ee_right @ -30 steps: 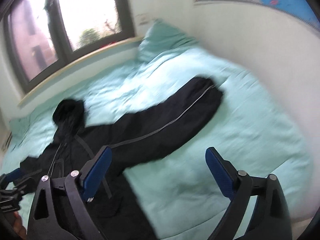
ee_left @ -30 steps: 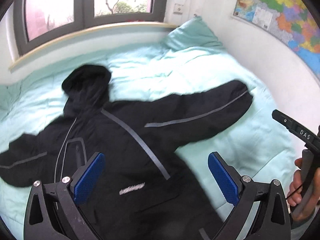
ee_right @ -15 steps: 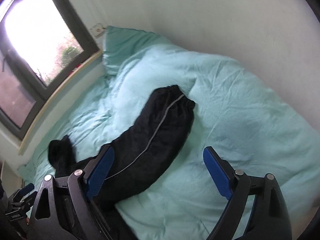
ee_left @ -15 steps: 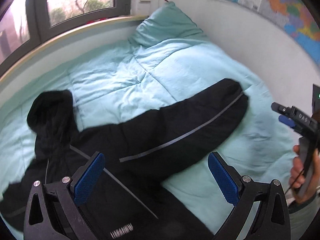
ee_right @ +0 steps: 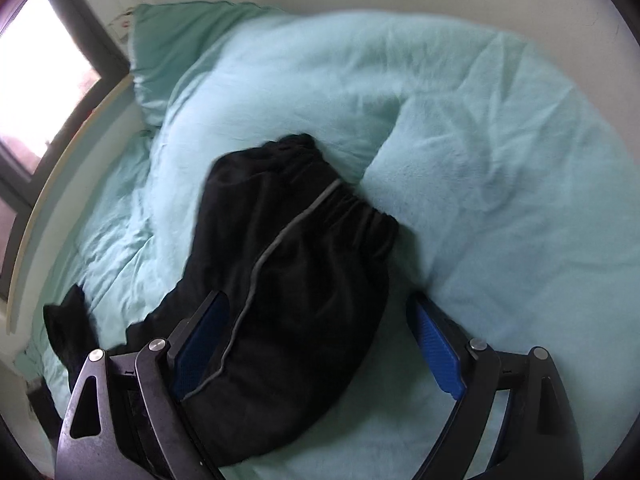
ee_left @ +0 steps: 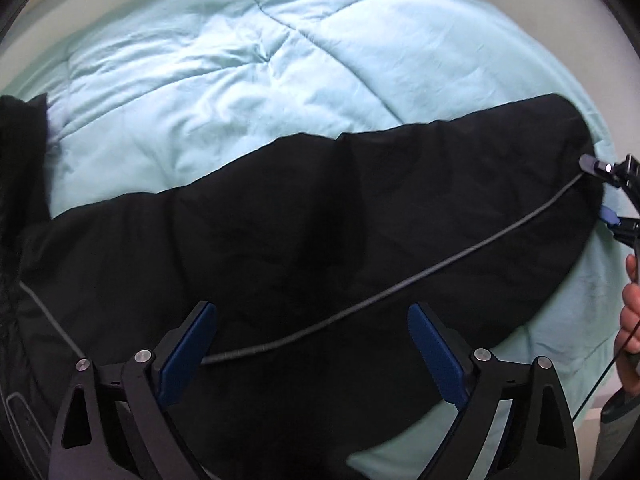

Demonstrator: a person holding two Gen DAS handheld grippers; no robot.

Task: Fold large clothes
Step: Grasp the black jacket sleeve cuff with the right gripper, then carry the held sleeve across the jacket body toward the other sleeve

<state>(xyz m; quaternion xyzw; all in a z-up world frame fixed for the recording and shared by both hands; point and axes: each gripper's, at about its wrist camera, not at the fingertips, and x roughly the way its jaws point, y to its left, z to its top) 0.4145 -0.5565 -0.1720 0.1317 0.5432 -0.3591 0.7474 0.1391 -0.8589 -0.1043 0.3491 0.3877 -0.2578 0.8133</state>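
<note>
left wrist view: black jacket lies spread on the teal duvet; one sleeve runs out to the right, grey piping along it.
left gripper: over the upper sleeve, near the shoulder end; jaws wide but closing, blue pads either side of the fabric, no pinch visible, nothing held.
right gripper seen from left: at the sleeve's cuff end, right edge of view; part of the person's hand visible below it.
right wrist view: cuff with gathered elastic ahead of the tool, resting against a ridge in the duvet; pillow and window at far left.
right gripper: jaws released and wide; lower sleeve sits between the pads, left pad close to the fabric, right pad over bare duvet, not clamped.
step in hand: looks like the approach to grab the outstretched sleeve at two points, for the first fold across the body.
next move calls for: both tools lower onto the sleeve, pinch a full layer of fabric, not just the piping; then lift and carry together toward the torso so the sleeve lands flat.
watch: the padded, slippery-looking shell may slide out of a shallow pinch.
</note>
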